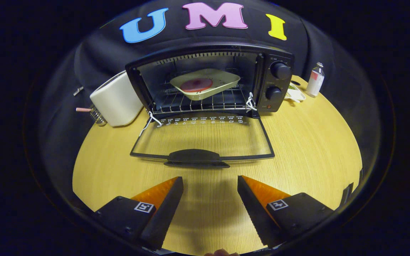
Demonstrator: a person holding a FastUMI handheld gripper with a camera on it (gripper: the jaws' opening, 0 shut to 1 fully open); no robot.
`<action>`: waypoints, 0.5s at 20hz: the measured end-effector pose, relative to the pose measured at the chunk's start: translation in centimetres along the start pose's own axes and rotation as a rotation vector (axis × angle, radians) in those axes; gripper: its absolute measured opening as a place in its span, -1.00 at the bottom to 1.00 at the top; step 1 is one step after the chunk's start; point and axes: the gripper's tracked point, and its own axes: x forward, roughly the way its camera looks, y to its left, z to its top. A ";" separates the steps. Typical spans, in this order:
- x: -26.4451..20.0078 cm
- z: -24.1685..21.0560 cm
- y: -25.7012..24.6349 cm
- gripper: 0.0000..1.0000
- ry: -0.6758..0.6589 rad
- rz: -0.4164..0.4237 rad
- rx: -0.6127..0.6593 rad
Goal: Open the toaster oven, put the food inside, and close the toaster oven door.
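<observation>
A black toaster oven (276, 57) stands at the back of the round wooden table (308, 149). Its glass door (205, 140) lies folded down flat toward me, with the dark handle (195, 157) at its near edge. Inside, on the wire rack (201, 103), rests a cream tray (222, 79) holding a round reddish piece of food (196, 84). My gripper (210, 183) is open and holds nothing. Its fingertips hover over the table a short way in front of the door handle.
A white toaster-like appliance (114, 101) stands to the left of the oven, with a small metal basket with a handle (93, 113) beside it. To the oven's right are a small bottle (315, 81) and a small white dish (294, 94).
</observation>
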 end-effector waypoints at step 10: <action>3.2 0.9 -0.6 0.97 -0.013 -0.086 -0.050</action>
